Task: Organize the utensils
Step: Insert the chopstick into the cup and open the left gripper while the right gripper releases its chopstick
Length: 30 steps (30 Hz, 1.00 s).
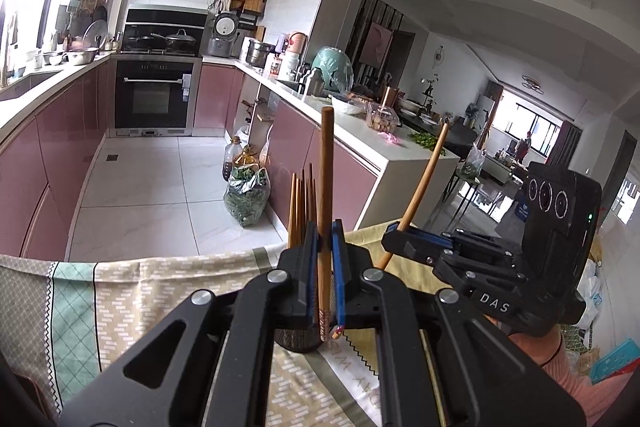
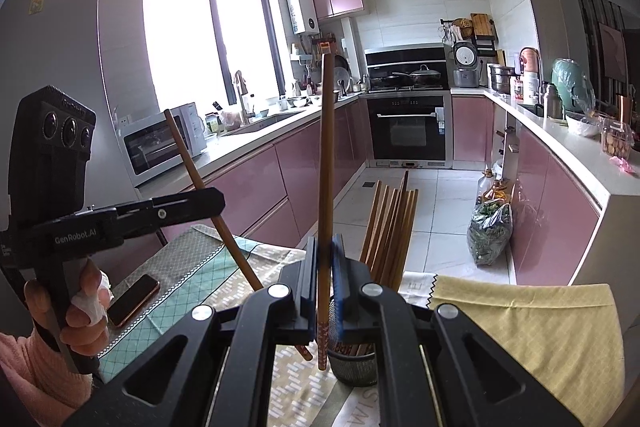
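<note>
Clamped between our left claw's point(image 1: 325, 227) blue pads, one chopstick point(image 1: 326, 187) stands nearly upright, its patterned tip just above the dark mesh holder point(image 1: 298, 341) on the cloth-covered tabletop point(image 1: 160, 291). Our right claw point(image 2: 325, 241) is likewise closed on a second chopstick point(image 2: 325, 187), its speckled tip hanging at the holder's point(image 2: 354, 367) nine o'clock edge, not yet inside.

We judge the step in hand to be dropping loose chopsticks into the holder, where a bundle of chopsticks point(image 2: 390, 231) already leans toward one o'clock. From the left wrist, that bundle point(image 1: 302, 207) rises just at eleven o'clock of our claw. The next move, as we read it, calls for bringing each tip over the holder's mouth, keeping the stick near vertical, then easing the jaws apart one claw at a time so the two sticks do not cross.

A phone point(image 2: 134, 301) lies on the cloth at eight o'clock of the right wrist view.

Writing we can read: "DAS" on the right claw's body as the left wrist sees it, "GenRobot.AI" on the left claw's arm in the right wrist view. Lettering on the cloth is partly covered and upside down. Farther off, stickers on the refrigerator point(image 2: 64, 27) are too small to make out.
</note>
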Tool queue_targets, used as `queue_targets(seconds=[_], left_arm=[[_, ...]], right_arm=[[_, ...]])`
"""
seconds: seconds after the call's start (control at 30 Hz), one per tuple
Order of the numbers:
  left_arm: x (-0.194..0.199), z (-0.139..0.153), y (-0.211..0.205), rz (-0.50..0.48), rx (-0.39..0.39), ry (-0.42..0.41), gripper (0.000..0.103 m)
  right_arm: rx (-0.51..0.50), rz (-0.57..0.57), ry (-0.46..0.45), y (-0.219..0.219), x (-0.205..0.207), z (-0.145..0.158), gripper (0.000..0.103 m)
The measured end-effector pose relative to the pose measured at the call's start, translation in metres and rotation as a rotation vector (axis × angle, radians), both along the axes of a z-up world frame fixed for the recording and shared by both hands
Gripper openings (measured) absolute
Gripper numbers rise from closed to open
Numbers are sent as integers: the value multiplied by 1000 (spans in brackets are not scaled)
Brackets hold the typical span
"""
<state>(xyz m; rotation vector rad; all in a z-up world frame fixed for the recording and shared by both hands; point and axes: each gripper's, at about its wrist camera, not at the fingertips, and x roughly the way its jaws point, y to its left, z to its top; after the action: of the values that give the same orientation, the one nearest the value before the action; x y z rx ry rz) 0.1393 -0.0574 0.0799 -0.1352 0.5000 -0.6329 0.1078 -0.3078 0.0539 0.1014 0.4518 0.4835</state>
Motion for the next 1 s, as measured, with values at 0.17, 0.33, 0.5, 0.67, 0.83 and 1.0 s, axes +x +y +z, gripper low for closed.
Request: queue_targets(seconds=[0.17, 0.33, 0.5, 0.67, 0.83, 1.0], left_arm=[[2, 13, -2, 7, -9, -30, 7], [8, 15, -6, 26, 3, -38, 7], [14, 8, -10, 38, 21, -23, 7], [29, -1, -17, 43, 39, 2, 7], [40, -9, -22, 41, 50, 26, 7], [45, -16, -26, 36, 58, 41, 7]], right_arm=[[3, -7, -20, -2, 4, 7, 6], [0, -25, -32, -5, 9, 9, 6], [-4, -38, -24, -3, 15, 6, 6], [-10, -46, -11, 1, 17, 1, 6], [-26, -54, -2, 6, 19, -3, 6], [-36, -61, 8, 9, 25, -6, 6]])
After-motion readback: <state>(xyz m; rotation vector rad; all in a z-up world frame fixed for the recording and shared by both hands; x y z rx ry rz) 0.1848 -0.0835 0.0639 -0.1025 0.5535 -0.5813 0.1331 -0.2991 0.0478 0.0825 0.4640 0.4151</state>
